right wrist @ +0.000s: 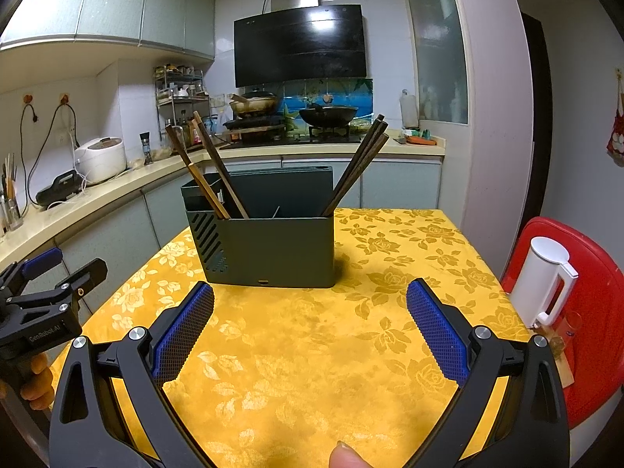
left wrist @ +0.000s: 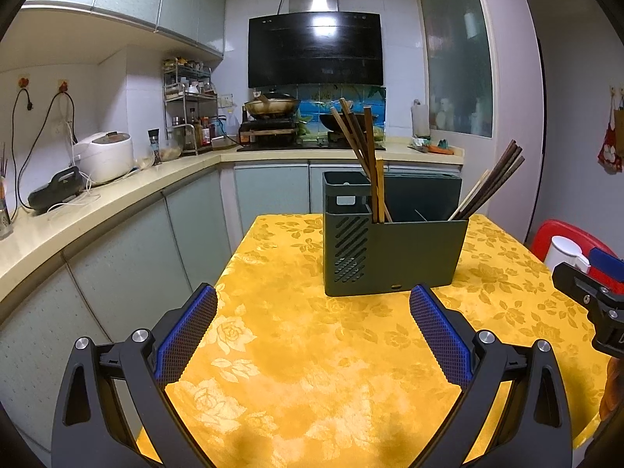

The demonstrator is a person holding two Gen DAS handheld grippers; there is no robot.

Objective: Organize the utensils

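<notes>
Both grippers hang over the near bench (left wrist: 296,351), jaws wide apart, empty: left gripper (left wrist: 312,335), right gripper (right wrist: 310,335). Looks like staging before a reach. The holder (right wrist: 269,245) stands mid-bench; chopsticks split, one bunch (right wrist: 206,171) left end, another (right wrist: 358,163) leaning right, probably to be merged. Only the right view shows the kettle (right wrist: 542,280) whole; the left shows the holder's handle slot (left wrist: 346,199).
</notes>
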